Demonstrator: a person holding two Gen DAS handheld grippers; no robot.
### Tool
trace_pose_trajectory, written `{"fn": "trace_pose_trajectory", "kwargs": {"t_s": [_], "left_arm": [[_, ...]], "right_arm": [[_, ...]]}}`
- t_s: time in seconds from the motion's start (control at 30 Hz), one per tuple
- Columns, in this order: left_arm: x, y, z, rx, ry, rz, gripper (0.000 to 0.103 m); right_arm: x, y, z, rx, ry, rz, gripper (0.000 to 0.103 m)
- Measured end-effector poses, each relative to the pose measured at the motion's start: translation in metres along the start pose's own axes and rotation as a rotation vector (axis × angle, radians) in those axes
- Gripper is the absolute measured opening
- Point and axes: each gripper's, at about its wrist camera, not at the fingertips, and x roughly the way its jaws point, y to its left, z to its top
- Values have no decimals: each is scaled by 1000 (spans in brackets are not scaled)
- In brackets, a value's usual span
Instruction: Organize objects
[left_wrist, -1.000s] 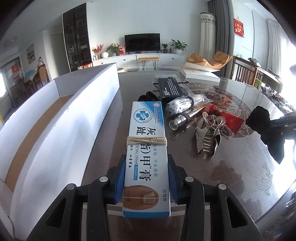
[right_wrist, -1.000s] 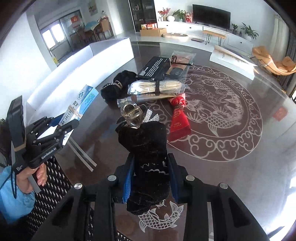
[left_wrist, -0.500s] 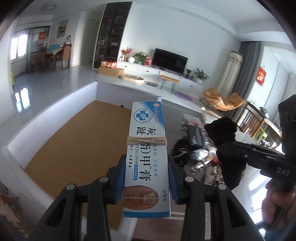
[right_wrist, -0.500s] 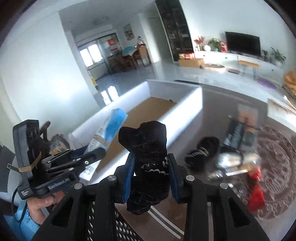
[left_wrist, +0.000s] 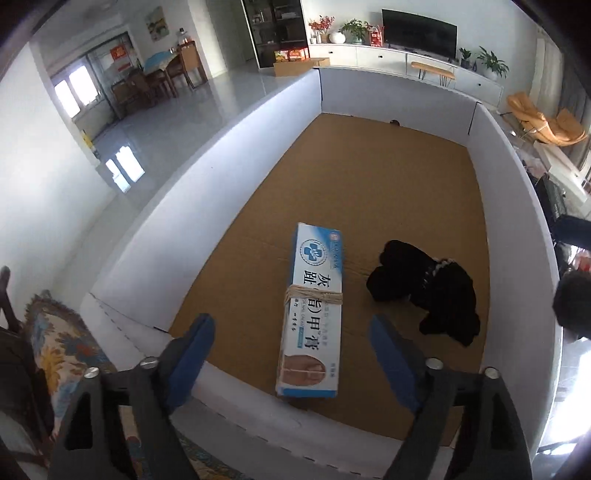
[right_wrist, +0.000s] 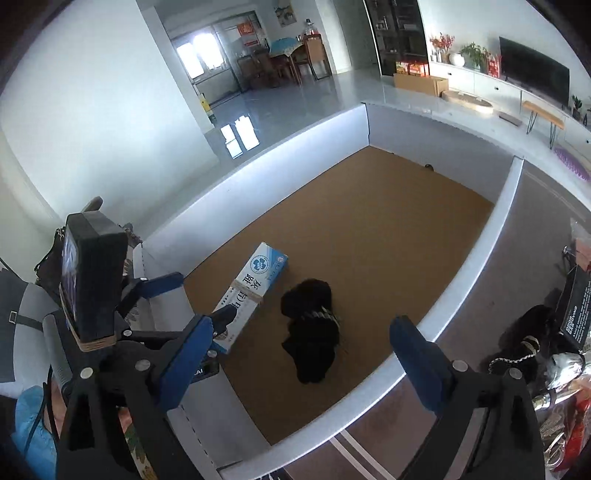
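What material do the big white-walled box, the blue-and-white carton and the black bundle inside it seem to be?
Big white-walled box: likely cardboard, matte brown floor with fold creases. Blue-and-white carton: smooth printed paperboard, tied with tan string. Black bundle: soft, matte fabric, limp and crumpled.

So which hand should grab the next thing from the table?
Probably right: the open right gripper has the black pouch with a chain beside it; the open left gripper sits over the white box.
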Motion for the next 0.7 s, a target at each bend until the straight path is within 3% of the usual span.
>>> {"fn": "trace_pose_trajectory", "kwargs": {"t_s": [0.17,0.27,0.37,0.53,0.7], "left_arm": [[-27,-12,-10,-15,-106,12,99],[-52,-24,-20,-37,-179,-43,99],[-83,-52,-30,-13,-251,-160,99],[-123,-119,-49,90,-309,-385,100],[-119,-193,-77,175,-222,-529,101]], "right_arm": [[-44,-20,-28,-12,-117,-71,102],[-77,-39,-57,-22,-180,-154,103],[-96,-78,-91,-15,-216,-266,103],[-127,-155,-173,127,-210,-449,103],[-146,-232,-225,317,-132,-573,103]]}}
